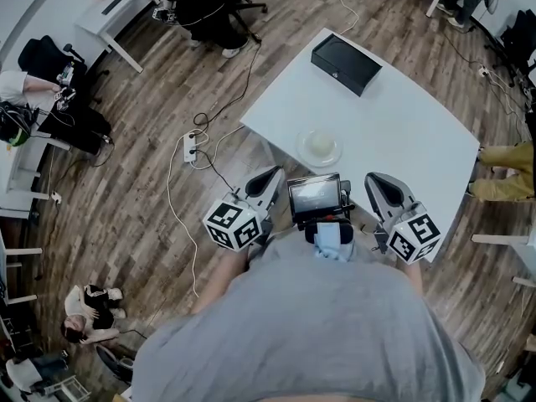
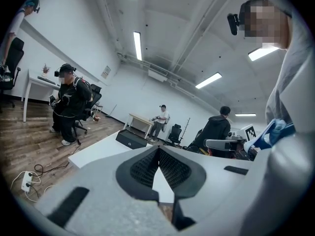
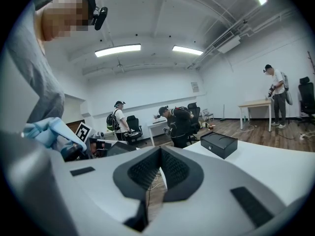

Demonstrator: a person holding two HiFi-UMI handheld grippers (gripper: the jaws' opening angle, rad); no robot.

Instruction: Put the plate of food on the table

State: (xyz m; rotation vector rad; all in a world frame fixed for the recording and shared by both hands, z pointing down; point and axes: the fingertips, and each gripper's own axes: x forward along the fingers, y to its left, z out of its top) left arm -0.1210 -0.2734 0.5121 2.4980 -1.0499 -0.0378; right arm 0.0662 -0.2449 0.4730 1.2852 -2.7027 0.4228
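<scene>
I held the left gripper [image 2: 158, 154] near the edge of the white rectangular table [image 1: 402, 124], its jaws pressed together on nothing. Farther out, between the two grippers, the round pale plate of food [image 1: 320, 146] rested on the tabletop, apart from both. The right gripper [image 3: 160, 156] was likewise closed and empty. I judged the placement complete, with no step left.

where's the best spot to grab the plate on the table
Probably the near rim of the plate, coming in low from the person's side. It lies flat on the table, shallow, food in the middle, so only the thin edge offers a pinch, and that side faces the left gripper and right gripper, both shut.
</scene>
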